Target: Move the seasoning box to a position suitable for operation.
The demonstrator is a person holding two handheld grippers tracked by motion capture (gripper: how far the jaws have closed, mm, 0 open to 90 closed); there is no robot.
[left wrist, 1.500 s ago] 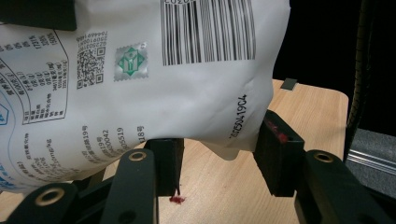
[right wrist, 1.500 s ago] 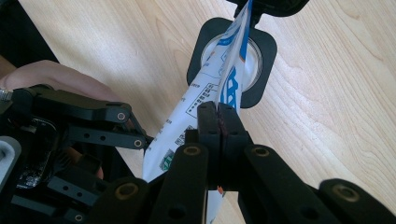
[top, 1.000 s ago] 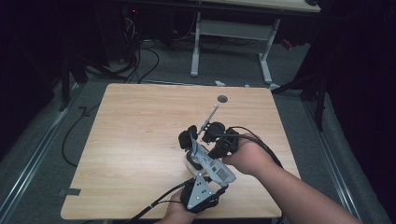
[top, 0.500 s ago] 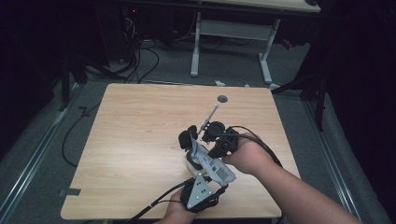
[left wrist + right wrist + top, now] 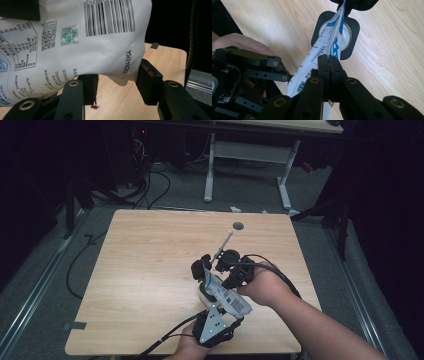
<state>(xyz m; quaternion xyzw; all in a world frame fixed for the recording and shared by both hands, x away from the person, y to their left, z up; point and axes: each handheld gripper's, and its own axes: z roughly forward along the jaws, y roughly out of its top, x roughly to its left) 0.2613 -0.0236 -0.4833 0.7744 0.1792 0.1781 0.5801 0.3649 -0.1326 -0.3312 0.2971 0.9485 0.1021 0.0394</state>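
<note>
One white pouch (image 5: 75, 37), printed with a barcode, a square code and small blue and black text, hung between my two claws above the near right part of the bench (image 5: 150, 270). In the right gripper view the pouch (image 5: 322, 50) stood edge-on, a thin printed sheet rising from my jaws toward a black holder with a pale round insert (image 5: 335, 35) that lay on the wood just beyond it. My right claw (image 5: 329, 62) was clenched tight on the pouch's edge, its two black pads pressed together with the film pinched between them. My left claw (image 5: 117, 87) gripped the lower corner of the pouch across its fuller part, the jaws standing partway apart with the pads against the film on both sides; a small red mark showed on the wood below it. From the high view, my left claw (image 5: 202, 270) reached up from the bench's near edge and my right claw (image 5: 220, 265) came in from the right, the two meeting just beside each other over the pouch (image 5: 212, 287). A thin grey rod (image 5: 223, 246) slanted away from them toward a dark round hole (image 5: 238, 226) near the far edge.
</note>
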